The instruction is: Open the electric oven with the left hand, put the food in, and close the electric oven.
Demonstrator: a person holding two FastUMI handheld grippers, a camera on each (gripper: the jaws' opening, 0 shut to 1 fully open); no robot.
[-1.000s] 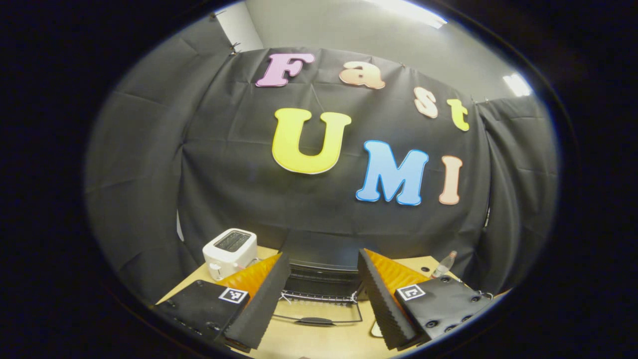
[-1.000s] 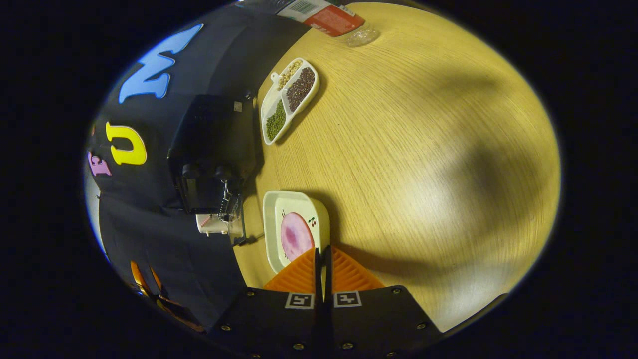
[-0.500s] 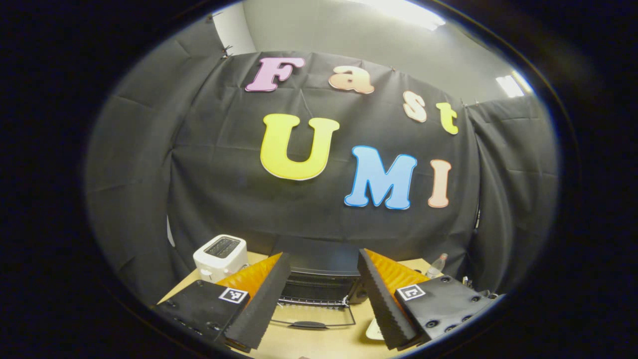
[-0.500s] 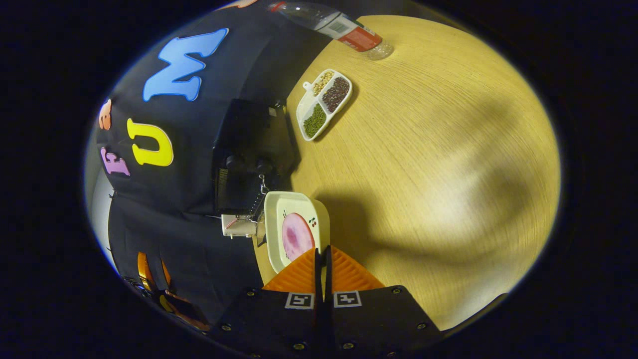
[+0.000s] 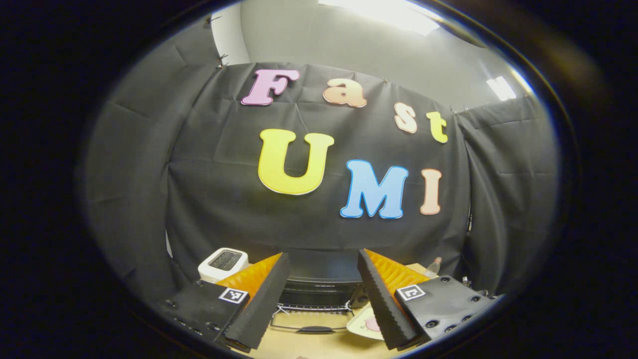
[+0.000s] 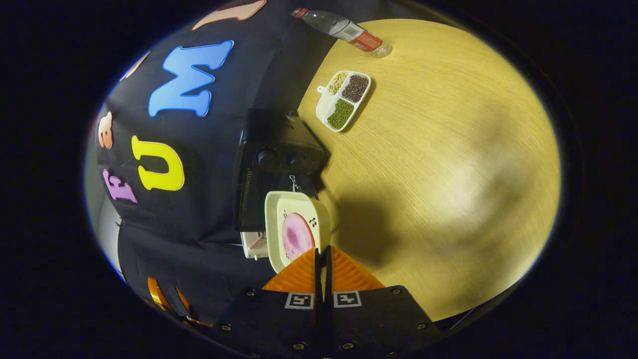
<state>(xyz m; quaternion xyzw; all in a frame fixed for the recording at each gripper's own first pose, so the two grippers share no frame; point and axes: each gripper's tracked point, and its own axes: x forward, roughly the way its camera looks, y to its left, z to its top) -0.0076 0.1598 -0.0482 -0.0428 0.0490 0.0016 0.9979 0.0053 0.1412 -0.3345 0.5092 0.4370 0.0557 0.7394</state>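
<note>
The black electric oven (image 5: 319, 289) stands at the back of the table with its door (image 5: 310, 326) folded down flat toward me. My left gripper (image 5: 322, 255) is open in front of it, holding nothing. My right gripper (image 6: 321, 249) is shut on the rim of a cream plate (image 6: 279, 209) that carries a pink slice of food (image 6: 296, 235). The plate hovers tilted just in front of the oven (image 6: 274, 159). In the left gripper view the plate (image 5: 366, 324) comes in from the right beside the open door.
A white toaster (image 5: 223, 260) stands left of the oven. To the oven's right are a divided dish of beans (image 6: 344, 99) and a plastic bottle (image 6: 344, 30) near the cloth wall. The wooden table (image 6: 448, 174) stretches wide on the right.
My right gripper has carried the plate closer to the oven's front, and the plate now enters the left gripper view. The left gripper has drawn back and tilted up a little, still open.
</note>
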